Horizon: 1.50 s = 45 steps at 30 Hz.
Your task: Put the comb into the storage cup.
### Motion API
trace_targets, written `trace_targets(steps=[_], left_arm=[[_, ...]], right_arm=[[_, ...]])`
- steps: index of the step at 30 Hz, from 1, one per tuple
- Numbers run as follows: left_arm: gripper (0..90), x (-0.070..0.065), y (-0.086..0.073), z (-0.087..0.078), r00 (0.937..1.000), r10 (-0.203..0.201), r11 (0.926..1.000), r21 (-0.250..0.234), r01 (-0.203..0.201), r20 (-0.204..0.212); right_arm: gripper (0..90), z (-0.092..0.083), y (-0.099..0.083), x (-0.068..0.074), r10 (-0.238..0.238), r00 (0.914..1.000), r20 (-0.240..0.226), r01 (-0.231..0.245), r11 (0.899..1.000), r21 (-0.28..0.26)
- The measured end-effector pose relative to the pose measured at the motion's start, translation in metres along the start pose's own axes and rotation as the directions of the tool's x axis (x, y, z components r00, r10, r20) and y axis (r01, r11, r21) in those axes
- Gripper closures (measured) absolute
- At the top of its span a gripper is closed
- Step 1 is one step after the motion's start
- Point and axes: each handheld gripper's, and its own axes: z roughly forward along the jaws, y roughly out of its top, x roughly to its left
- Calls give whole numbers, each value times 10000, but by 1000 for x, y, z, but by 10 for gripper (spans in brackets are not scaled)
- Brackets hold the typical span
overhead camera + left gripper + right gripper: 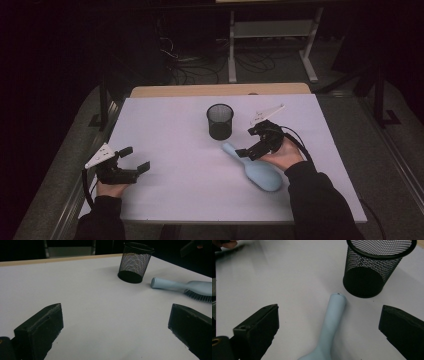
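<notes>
A light blue hairbrush [260,172] lies on the white table [180,125], its handle [335,315] pointing at a black mesh cup [220,121]. The cup stands upright and looks empty [372,267]. My right gripper [250,142] hovers open over the brush handle, one jaw on each side, not touching it [327,327]. My left gripper [135,158] is open at the table's left front with nothing between its jaws [115,327]. From there the cup [136,262] and the brush [180,286], dark bristles low on its near side, are farther off.
A wooden strip [220,90] runs along the table's far edge. Behind it stand a white metal frame [270,35] and tangled cables [190,65] on the floor. Bare white surface [170,145] spreads between the two grippers.
</notes>
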Motion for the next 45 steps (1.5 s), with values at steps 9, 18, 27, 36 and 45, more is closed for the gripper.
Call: trace_targets(steps=[9,18,27,36,45], left_arm=[[0,0,0,0,10000,8,10000,6,-8,-1],[0,0,0,0,10000,17,10000,30,-18,7],[0,0,0,1,10000,11,10000,41,-11,23],[0,0,0,1,10000,31,10000,55,-31,24],[0,0,0,1,10000,26,10000,58,-26,39]], right_arm=[[32,8,0,1,-76,9999,-115,78,9998,161],[55,13,0,3,-118,9995,-299,126,9996,268],[134,20,1,5,-180,9965,-814,210,9991,364],[160,29,1,9,-315,9950,-943,383,9968,706],[302,38,0,12,-505,9917,-1182,626,9930,1004]])
